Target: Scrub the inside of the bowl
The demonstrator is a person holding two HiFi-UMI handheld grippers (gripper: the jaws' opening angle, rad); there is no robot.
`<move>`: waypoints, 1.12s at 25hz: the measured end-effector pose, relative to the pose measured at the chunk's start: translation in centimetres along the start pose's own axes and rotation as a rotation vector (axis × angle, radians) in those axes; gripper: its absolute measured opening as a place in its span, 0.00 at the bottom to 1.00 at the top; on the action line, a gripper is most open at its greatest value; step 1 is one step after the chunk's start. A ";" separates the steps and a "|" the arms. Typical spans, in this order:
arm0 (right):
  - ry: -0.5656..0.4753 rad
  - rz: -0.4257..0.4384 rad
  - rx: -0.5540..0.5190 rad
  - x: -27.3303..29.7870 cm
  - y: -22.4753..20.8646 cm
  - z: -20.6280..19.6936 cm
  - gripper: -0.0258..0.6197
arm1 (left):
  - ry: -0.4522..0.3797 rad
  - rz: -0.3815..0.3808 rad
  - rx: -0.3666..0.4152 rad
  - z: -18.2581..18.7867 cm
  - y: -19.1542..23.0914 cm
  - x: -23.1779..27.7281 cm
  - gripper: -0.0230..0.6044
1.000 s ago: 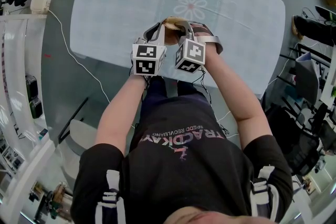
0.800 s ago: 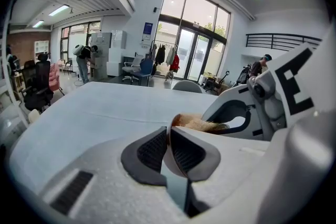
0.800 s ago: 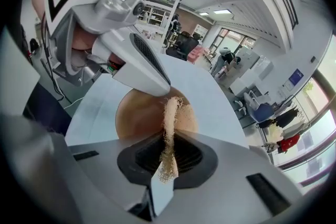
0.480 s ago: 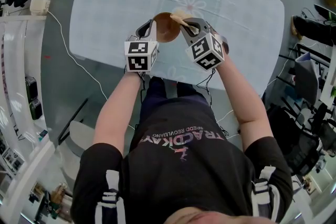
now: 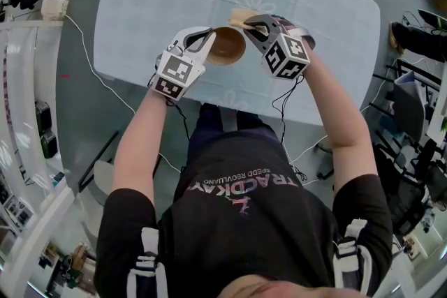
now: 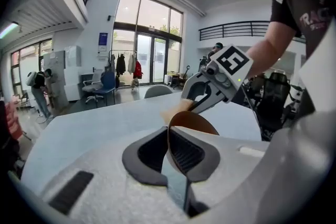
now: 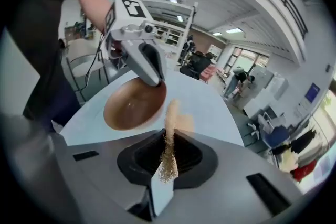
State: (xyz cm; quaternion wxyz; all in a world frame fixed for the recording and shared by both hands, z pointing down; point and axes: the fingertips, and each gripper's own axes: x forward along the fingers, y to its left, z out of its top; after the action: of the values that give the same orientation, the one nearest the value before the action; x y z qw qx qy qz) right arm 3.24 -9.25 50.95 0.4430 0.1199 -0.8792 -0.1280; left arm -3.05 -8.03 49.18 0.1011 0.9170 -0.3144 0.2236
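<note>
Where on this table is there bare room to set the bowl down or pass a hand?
Most of the table is bare: the far half around the flower print, the stretch left of the left gripper, and the stretch right of the right gripper. The only crowding is near-centre, where the grippers hold the bowl and scrub pad close together.

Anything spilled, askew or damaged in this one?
Nothing spilled or damaged. The only oddity is that the bowl is tilted, pinched by its rim in the left gripper, while the right gripper grips a frayed tan scrub pad beside the bowl, not in it.
</note>
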 end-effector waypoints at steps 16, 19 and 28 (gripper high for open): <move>0.045 0.078 -0.261 1.3 2.3 -0.7 0.09 | 0.021 -0.065 -0.017 0.0 -0.3 0.8 0.08; 0.047 0.058 -0.161 0.9 1.7 -1.3 0.09 | -0.031 0.019 -0.161 0.6 1.6 0.7 0.08; 0.053 0.041 0.095 1.3 3.3 -2.3 0.09 | -0.114 0.258 -0.522 -0.5 5.4 0.4 0.08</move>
State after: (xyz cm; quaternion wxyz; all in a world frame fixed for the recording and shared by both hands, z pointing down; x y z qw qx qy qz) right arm 4.04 -6.89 54.34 0.4624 0.1259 -0.8746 -0.0740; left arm -6.26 -12.29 50.06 0.2867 0.8235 -0.4804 0.0944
